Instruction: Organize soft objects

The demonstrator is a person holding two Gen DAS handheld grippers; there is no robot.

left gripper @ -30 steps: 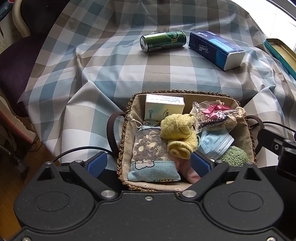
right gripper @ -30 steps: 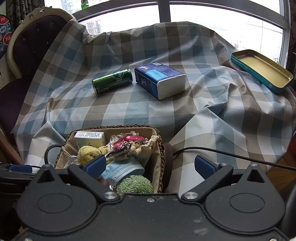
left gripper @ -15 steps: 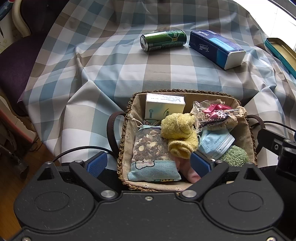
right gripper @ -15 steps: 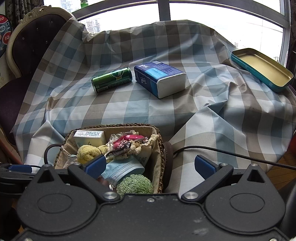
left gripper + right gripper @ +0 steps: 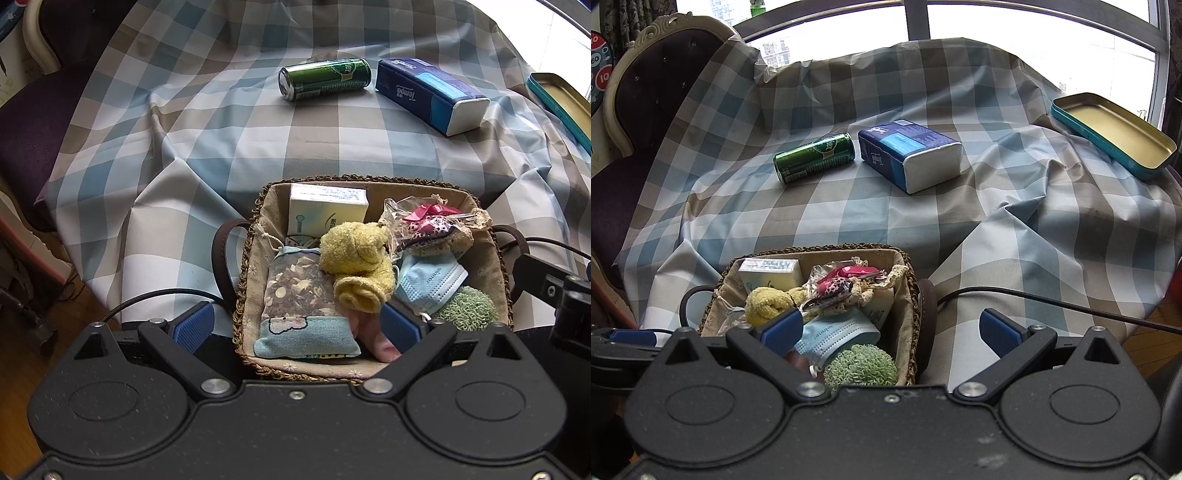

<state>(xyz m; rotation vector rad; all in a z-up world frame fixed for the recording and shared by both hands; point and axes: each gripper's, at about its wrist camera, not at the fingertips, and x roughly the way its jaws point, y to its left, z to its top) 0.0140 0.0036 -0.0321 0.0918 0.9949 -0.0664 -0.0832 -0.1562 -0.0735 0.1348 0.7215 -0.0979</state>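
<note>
A woven basket (image 5: 245, 273) (image 5: 911, 295) sits at the near edge of the checked cloth, full of soft things: a yellow plush toy (image 5: 354, 258) (image 5: 764, 301), a patterned cloth pouch (image 5: 299, 288), a blue face mask (image 5: 430, 282) (image 5: 834, 334), a green knitted ball (image 5: 465, 308) (image 5: 862, 365), a bagged hair accessory (image 5: 430, 221) (image 5: 846, 282) and a small white box (image 5: 327, 210) (image 5: 770, 271). My left gripper (image 5: 297, 326) is open over the basket's near rim, holding nothing. My right gripper (image 5: 890, 328) is open above the basket's right side, also holding nothing.
A green can (image 5: 325, 79) (image 5: 816, 157) lies on its side beside a blue tissue pack (image 5: 430, 96) (image 5: 910, 155) further back. A teal tin tray (image 5: 1113, 134) (image 5: 559, 101) rests at the far right. A dark chair (image 5: 639, 107) stands on the left. A black cable (image 5: 1052, 301) crosses the cloth.
Both grippers have drifted back very slightly from the basket. Nothing on the cloth or in the basket has moved.
</note>
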